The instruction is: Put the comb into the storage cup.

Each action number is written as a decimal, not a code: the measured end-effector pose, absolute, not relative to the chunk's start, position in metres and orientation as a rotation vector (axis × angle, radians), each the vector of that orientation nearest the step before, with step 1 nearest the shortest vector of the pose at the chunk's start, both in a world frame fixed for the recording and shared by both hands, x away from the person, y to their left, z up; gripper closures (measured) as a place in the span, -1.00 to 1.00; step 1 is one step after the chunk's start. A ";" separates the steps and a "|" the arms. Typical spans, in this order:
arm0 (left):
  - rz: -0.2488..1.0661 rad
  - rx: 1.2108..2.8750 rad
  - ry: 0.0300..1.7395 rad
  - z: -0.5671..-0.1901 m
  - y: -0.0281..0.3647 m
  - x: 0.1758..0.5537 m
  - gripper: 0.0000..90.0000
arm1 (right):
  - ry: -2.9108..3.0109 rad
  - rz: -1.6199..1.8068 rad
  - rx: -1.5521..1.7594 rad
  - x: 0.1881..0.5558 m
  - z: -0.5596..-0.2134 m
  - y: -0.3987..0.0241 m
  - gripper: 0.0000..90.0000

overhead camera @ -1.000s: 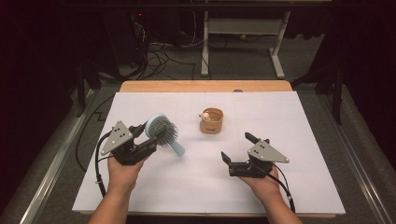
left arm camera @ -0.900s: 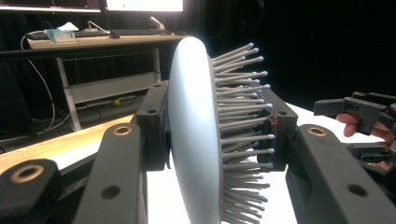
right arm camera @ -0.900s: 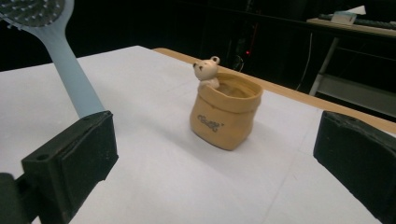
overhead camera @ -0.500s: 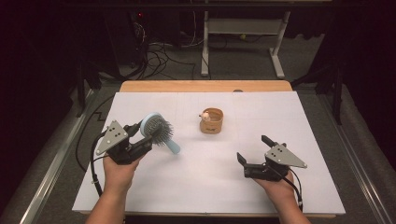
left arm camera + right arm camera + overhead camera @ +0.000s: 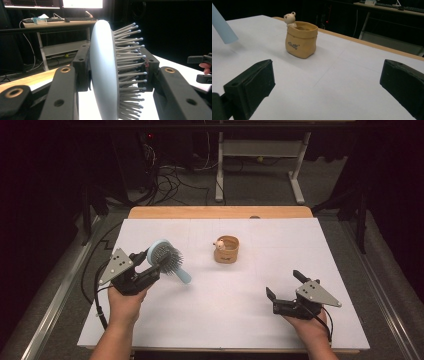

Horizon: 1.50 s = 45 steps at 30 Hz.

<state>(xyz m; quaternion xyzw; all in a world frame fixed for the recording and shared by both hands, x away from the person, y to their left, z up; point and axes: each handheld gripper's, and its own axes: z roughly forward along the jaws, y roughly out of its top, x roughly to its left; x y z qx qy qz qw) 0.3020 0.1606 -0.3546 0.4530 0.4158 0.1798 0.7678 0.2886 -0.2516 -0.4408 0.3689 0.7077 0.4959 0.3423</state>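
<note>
left gripper (image 5: 150, 267) clamped on hairbrush (image 5: 167, 258); bristles sideways in left gripper view | right gripper (image 5: 286, 295) jaws apart, empty; pot (image 5: 301, 42)

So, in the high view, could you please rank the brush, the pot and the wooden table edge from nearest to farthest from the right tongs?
1. Pot, ahead and left of the right tongs.
2. Brush, far left, held in the left tongs.
3. Wooden table edge, at the far side.

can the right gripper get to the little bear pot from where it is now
Probably yes: the right gripper is open and empty, with bare white table between it and the bear pot. The brush is off to the left.
</note>
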 end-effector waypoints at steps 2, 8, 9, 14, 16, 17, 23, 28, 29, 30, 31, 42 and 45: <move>0.389 0.981 0.904 -0.355 0.161 0.302 0.21 | 1.837 1.289 0.966 0.287 -0.442 -0.256 -1.00; 0.380 0.963 0.906 -0.353 0.163 0.302 0.21 | 1.820 1.295 1.010 0.281 -0.446 -0.269 -1.00; 0.378 0.963 0.904 -0.353 0.162 0.302 0.21 | 1.817 1.294 1.014 0.281 -0.446 -0.271 -1.00; 0.370 0.970 0.904 -0.354 0.159 0.302 0.21 | 1.799 1.289 1.026 0.278 -0.448 -0.277 -1.00; 0.366 0.973 0.901 -0.354 0.158 0.304 0.21 | 1.791 1.296 1.036 0.278 -0.448 -0.278 -1.00; 0.366 0.973 0.903 -0.353 0.156 0.304 0.21 | 1.787 1.299 1.039 0.278 -0.448 -0.279 -1.00; 0.358 0.970 0.884 -0.346 0.142 0.304 0.21 | 1.787 1.300 1.028 0.279 -0.448 -0.278 -1.00; 0.353 0.967 0.882 -0.340 0.135 0.308 0.21 | 1.785 1.306 1.030 0.279 -0.449 -0.278 -1.00; 0.354 0.965 0.884 -0.339 0.133 0.309 0.21 | 1.784 1.309 1.030 0.278 -0.449 -0.278 -1.00; 0.358 0.963 0.883 -0.338 0.132 0.310 0.22 | 1.784 1.309 1.027 0.278 -0.449 -0.278 -1.00; 0.359 0.962 0.882 -0.337 0.130 0.312 0.21 | 1.785 1.307 1.025 0.279 -0.449 -0.278 -1.00; 0.345 0.943 0.860 -0.323 0.116 0.323 0.21 | 1.779 1.308 1.028 0.279 -0.449 -0.279 -1.00; 0.351 0.942 0.857 -0.320 0.112 0.327 0.22 | 1.777 1.305 1.025 0.279 -0.448 -0.278 -1.00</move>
